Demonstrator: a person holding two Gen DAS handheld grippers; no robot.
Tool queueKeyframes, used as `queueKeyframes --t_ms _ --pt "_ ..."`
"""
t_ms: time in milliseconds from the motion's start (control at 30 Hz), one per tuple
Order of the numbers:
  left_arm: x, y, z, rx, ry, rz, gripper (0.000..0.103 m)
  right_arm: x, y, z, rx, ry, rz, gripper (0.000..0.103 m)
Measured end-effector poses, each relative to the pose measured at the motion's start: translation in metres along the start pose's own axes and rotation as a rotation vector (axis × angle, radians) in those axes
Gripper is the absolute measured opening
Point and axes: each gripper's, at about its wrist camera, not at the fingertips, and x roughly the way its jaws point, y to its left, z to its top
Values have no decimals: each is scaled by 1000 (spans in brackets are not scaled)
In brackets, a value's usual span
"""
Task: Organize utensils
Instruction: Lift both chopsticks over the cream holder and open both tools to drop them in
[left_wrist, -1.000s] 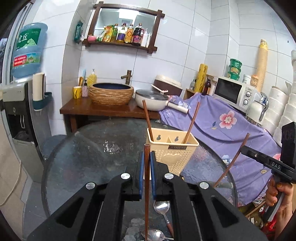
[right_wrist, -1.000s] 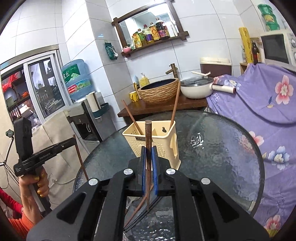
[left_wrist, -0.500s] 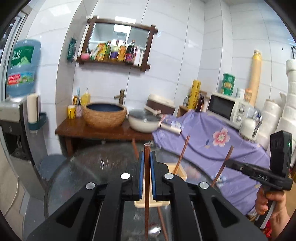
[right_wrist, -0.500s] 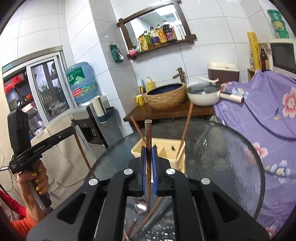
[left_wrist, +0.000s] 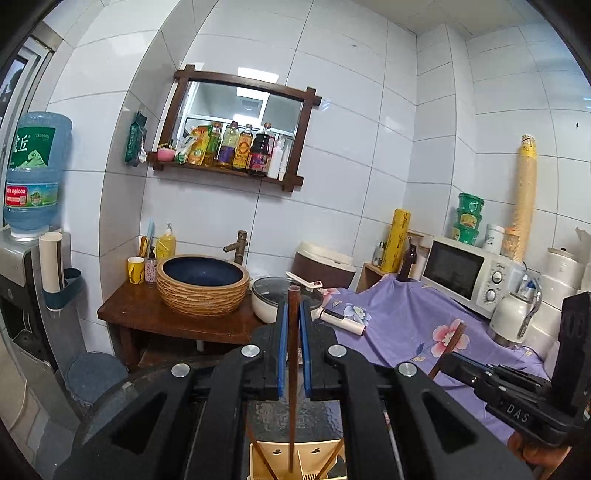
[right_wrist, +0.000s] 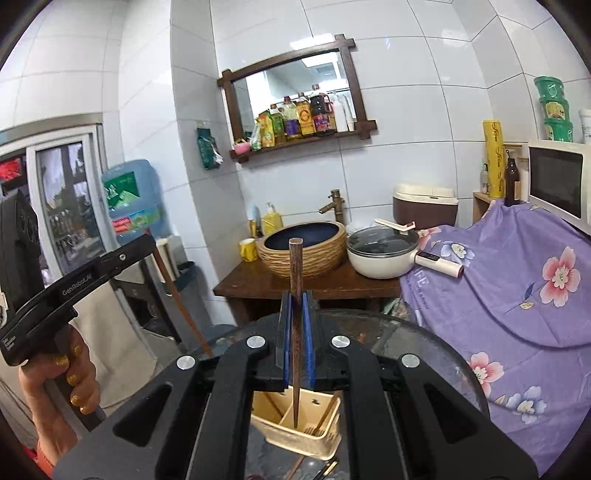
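Observation:
My left gripper (left_wrist: 293, 314) is shut on a brown chopstick (left_wrist: 293, 369) held upright, its lower tip over the cream utensil holder (left_wrist: 280, 456) below. My right gripper (right_wrist: 296, 306) is shut on another brown chopstick (right_wrist: 295, 295), its tip pointing down into the holder (right_wrist: 295, 417) on the round glass table (right_wrist: 424, 354). The holder has chopsticks leaning in its compartments. Each gripper shows in the other's view: the right gripper (left_wrist: 461, 363) and the left gripper (right_wrist: 147, 245), each with its chopstick.
More utensils lie on the glass (right_wrist: 325, 467) in front of the holder. Behind the table stand a wooden stand with a woven basin (left_wrist: 202, 284), a white pot (right_wrist: 384, 254), a purple flowered cloth (right_wrist: 517, 288), a microwave (left_wrist: 461, 269) and a water dispenser (left_wrist: 31, 173).
Both grippers have risen and closed in over the holder, each still holding its chopstick. The holder has dropped to the bottom of both views, under the chopstick tips.

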Motion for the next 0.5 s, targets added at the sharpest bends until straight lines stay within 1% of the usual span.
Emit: queueKeyframes --t_ms 133,267,400,500 --pt "24 4 -23 1 29 23 7 25 -6 -20 7 35 -10 7" --pt "41 10 -47 4 79 31 7 47 -12 -45 23 85 -12 7" --pt "52 18 -68 3 118 36 7 60 -19 -66 34 118 -18 7" --pt "58 21 -82 8 142 46 7 67 -23 -74 48 131 -22 7"
